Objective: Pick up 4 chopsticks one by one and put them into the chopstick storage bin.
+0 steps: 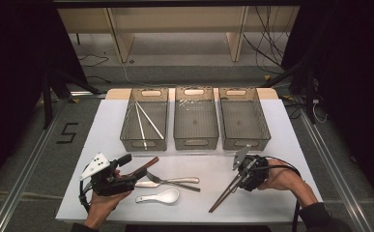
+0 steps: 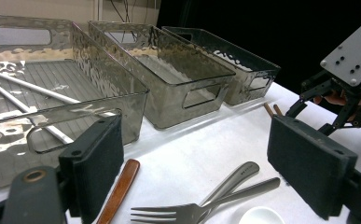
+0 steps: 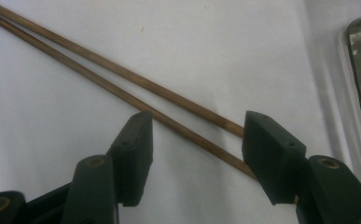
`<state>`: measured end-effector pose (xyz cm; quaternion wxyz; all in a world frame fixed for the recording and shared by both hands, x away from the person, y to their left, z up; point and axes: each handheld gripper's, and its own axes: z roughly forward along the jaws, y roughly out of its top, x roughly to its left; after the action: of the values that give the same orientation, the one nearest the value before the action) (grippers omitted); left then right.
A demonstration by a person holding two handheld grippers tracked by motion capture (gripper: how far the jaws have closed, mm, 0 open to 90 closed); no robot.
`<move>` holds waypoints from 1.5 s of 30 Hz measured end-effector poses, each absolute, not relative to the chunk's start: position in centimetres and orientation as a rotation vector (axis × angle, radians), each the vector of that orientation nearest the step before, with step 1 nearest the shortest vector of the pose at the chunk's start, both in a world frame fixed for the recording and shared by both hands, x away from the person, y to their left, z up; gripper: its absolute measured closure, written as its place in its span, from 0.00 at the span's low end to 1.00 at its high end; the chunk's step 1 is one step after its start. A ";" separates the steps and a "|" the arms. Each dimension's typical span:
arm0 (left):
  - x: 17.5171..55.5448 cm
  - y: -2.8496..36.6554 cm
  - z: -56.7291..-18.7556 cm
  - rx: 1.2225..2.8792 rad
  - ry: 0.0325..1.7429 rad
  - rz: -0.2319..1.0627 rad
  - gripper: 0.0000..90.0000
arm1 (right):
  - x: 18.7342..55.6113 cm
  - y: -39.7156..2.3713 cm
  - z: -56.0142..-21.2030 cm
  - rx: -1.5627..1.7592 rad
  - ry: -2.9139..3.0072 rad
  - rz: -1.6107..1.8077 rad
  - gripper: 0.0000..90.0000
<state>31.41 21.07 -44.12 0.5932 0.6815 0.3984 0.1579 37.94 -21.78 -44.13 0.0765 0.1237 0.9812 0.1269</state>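
Three grey bins (image 1: 196,117); two white chopsticks (image 1: 146,121); two brown chopsticks (image 1: 225,193); one fork (image 1: 172,182); one white spoon (image 1: 160,196).

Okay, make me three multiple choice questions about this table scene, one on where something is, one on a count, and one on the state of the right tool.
1. Where do the white chopsticks lie?
A. In the left bin
B. In the middle bin
C. On the table beside the spoon

2. How many grey bins stand in the row?
A. Two
B. Three
C. Four

3. How does the right tool stand to the brown chopsticks?
A. Clamped on them and lifted
B. Jaws apart, astride their ends on the table
C. Shut, well away from them

Answers:
1. A, the high view shows them crossed inside the left bin.
2. B, three bins sit side by side.
3. B, the right tool view shows a gap at each pad.
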 end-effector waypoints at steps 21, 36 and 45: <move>31.4 21.1 -44.1 1.580 0.928 0.367 0.20 | 38.3 -21.8 -45.2 0.278 2.967 0.299 0.55; 31.4 21.0 -44.1 1.580 0.927 0.366 0.20 | 38.2 -21.9 -45.4 0.226 2.975 0.281 0.62; 31.4 21.0 -44.1 1.583 0.926 0.365 0.20 | 37.7 -21.6 -45.2 0.159 2.986 0.225 0.65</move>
<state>31.40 21.04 -44.12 0.5940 0.6810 0.3985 0.1569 37.71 -21.59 -45.24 0.0715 0.0530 0.9932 0.0749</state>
